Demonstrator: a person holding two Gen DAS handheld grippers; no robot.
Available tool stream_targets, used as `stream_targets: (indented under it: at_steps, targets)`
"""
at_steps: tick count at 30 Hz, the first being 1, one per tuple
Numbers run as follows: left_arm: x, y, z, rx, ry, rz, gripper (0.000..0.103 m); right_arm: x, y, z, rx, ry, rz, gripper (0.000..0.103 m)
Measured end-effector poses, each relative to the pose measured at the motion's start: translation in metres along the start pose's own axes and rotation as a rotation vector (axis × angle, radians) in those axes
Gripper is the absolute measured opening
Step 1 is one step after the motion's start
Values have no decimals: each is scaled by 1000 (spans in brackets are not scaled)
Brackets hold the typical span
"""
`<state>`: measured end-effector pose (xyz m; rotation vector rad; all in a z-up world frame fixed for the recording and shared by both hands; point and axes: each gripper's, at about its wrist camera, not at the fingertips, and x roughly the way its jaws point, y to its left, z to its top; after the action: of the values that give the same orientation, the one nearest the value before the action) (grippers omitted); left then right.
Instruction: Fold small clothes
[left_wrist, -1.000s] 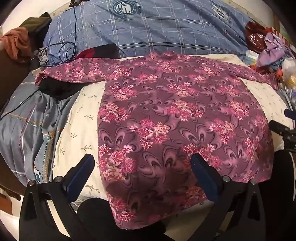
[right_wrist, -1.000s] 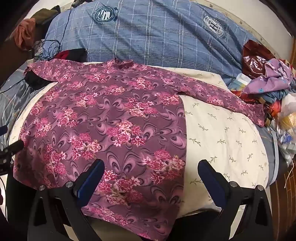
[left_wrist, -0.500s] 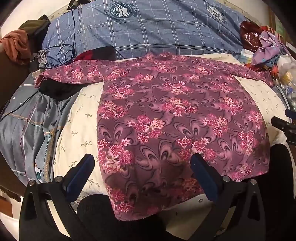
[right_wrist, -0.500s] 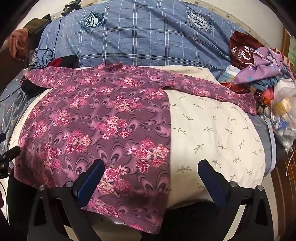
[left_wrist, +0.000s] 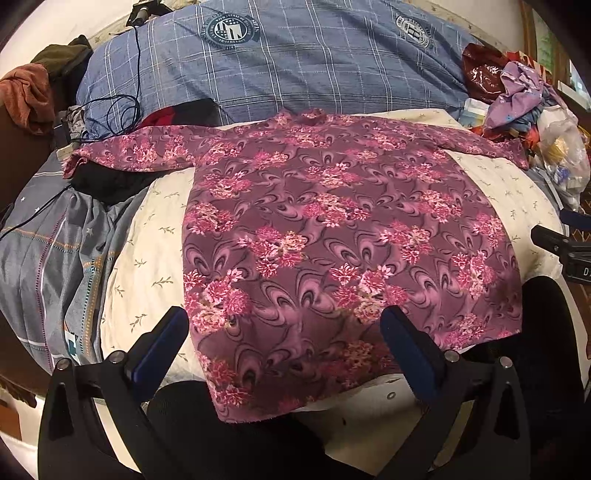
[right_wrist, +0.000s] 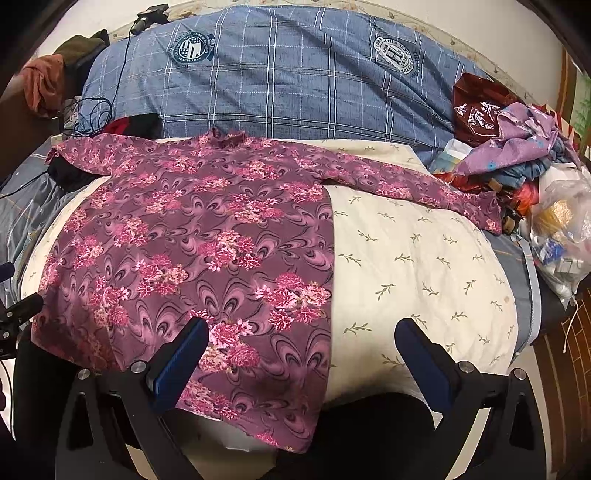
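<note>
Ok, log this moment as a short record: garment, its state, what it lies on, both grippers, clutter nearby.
garment: purple floral long-sleeved top
state: spread flat, both sleeves out sideways, collar away from the cameras, no fold made yet
surface: cream leaf-print quilt, hem hanging over its near edge
left gripper: open, holding nothing, over the hem
right gripper: open, holding nothing, over the top's right edge
behind: blue plaid duvet
right side clutter: lilac cloth, clear plastic bag
left side: dark cable
</note>
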<state>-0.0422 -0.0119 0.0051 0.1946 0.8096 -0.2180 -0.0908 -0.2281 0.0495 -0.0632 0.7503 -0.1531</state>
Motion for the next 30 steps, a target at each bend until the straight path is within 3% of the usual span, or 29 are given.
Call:
stream_targets:
  at_steps: [30]
  targets:
    - [3,-13,13,-18,12,-63,103,-5,-5,8,2,-38,-2,102]
